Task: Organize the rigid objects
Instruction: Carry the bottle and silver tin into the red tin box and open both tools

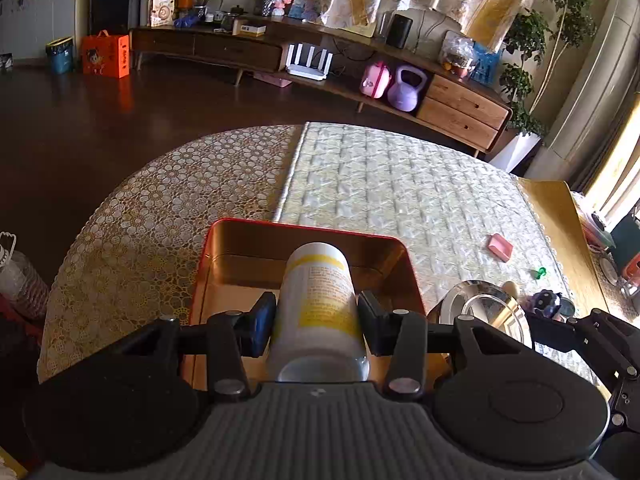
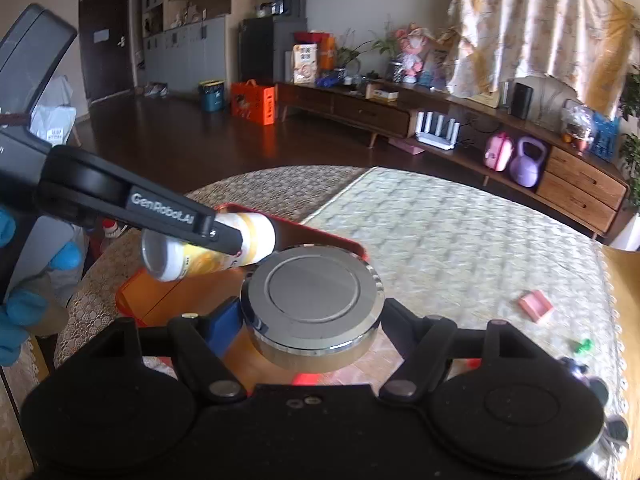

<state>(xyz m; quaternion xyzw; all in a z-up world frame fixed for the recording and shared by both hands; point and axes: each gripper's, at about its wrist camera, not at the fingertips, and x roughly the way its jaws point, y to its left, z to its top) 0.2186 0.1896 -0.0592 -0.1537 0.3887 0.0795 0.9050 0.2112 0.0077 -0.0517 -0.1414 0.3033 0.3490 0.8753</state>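
My left gripper (image 1: 317, 312) is shut on a white bottle (image 1: 316, 300) with yellow bands, held lying along the fingers above a red tin box (image 1: 224, 236) with a gold inside. My right gripper (image 2: 312, 316) is shut on a round silver metal tin (image 2: 312, 296), its lid facing up. In the right wrist view the left gripper (image 2: 236, 240) and its bottle (image 2: 200, 256) hang just left of the silver tin (image 1: 480, 308), over the red box (image 2: 320, 236). Blue-gloved fingers (image 2: 16, 312) of a person's hand show at the far left.
A round table (image 1: 160, 208) bears a lace cloth and a pale quilted mat (image 1: 400, 184). A pink block (image 1: 500, 246), a green pin (image 1: 538, 273) and small dark items (image 1: 548, 304) lie on the mat at right. A long wooden cabinet (image 1: 460, 104) stands across the dark floor.
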